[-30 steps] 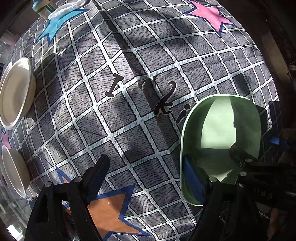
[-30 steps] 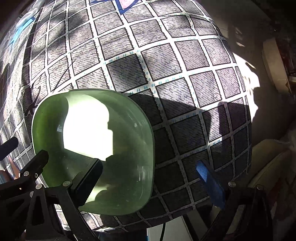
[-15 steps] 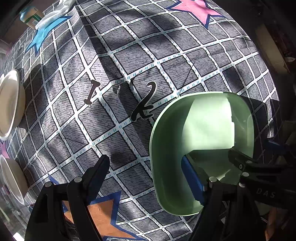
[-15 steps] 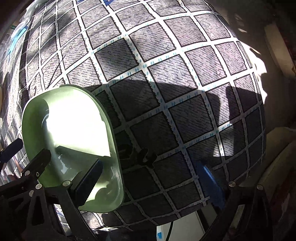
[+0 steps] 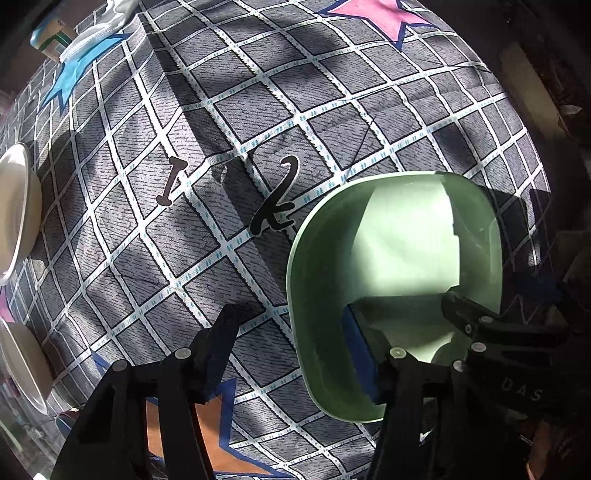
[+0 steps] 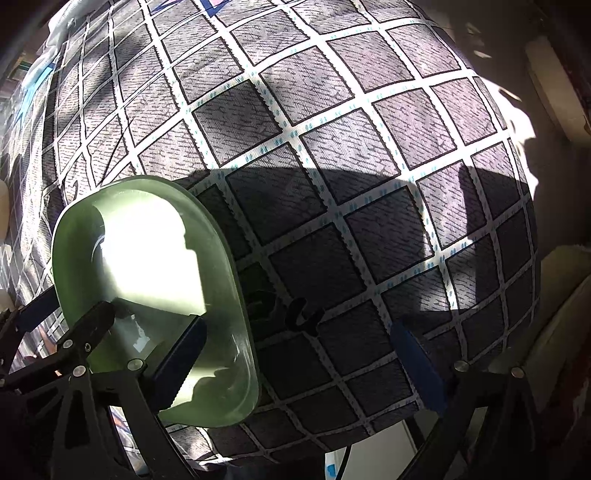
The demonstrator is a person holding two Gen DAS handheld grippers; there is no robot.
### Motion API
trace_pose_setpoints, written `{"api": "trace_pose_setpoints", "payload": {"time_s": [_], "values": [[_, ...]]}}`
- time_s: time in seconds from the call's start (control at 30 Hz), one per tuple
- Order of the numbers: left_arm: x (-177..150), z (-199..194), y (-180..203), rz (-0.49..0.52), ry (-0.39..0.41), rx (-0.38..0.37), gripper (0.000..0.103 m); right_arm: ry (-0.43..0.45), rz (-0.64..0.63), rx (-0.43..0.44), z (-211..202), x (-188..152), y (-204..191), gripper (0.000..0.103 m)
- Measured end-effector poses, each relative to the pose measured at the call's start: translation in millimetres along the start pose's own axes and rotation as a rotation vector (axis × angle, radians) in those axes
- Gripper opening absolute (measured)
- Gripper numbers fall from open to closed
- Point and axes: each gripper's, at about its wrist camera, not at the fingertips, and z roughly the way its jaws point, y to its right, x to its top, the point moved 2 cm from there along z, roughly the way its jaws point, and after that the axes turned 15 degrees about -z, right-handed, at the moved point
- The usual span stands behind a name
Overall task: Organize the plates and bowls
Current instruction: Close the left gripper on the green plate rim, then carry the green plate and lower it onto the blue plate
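Observation:
A pale green bowl (image 5: 399,240) with rounded corners sits on the checked tablecloth (image 5: 207,258). My left gripper (image 5: 301,314) straddles the bowl's left rim, its blue-padded finger inside and its black finger outside. Its jaws are closing, and a gap still shows on each side of the rim. In the right wrist view the same bowl (image 6: 147,251) lies at the lower left. My right gripper (image 6: 299,326) spans the bowl's right rim. One finger is inside, the blue pad is far out over the cloth, and the wide jaws are closing slightly.
Two white plates (image 5: 14,206) (image 5: 22,369) lie at the left edge of the table. The cloth carries a pink star (image 5: 373,14), a blue star (image 5: 74,70) and an orange star (image 5: 184,424). The table's edge (image 6: 369,439) falls away just below my right gripper.
The left jaws have narrowed around the bowl's rim, and the bowl now sits nearer the middle of the left view. In the right view the bowl has shifted left and looks narrower.

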Motion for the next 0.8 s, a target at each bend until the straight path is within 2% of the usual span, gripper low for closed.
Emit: {"api": "trace_pose_setpoints", "payload": {"time_s": [0.07, 0.1, 0.17, 0.23, 0.33, 0.5, 0.8], "values": [[-3.1, -1.5, 2.3, 0.016, -0.007, -0.023, 0.032, 0.007, -0.047, 0.004, -3.5, -0.9, -13.9, 0.078], [-5.3, -3.1, 5.7, 0.02, -0.02, -0.037, 0.028, 0.012, -0.078, -0.002, -5.9, -1.5, -22.4, 0.072], [-10.7, -4.8, 8.4, 0.015, -0.026, -0.026, 0.024, 0.02, -0.121, 0.009, -9.8, -2.2, -36.4, 0.044], [-15.1, -5.1, 0.7, 0.001, -0.028, -0.028, 0.024, 0.001, -0.118, 0.012, -8.2, -4.6, -40.1, 0.043], [-23.3, -6.5, -13.4, -0.006, -0.029, -0.02, 0.024, -0.013, -0.114, 0.034, -7.8, -9.7, -44.1, 0.036], [-48.1, -8.3, -35.0, -0.016, -0.029, 0.016, 0.024, -0.035, -0.171, 0.032, -7.3, -25.4, -83.6, 0.036], [-79.8, -7.2, -93.7, -0.153, -0.051, 0.041, 0.024, -0.061, -0.317, 0.044, -1.4, -46.7, -155.8, 0.036]]}}
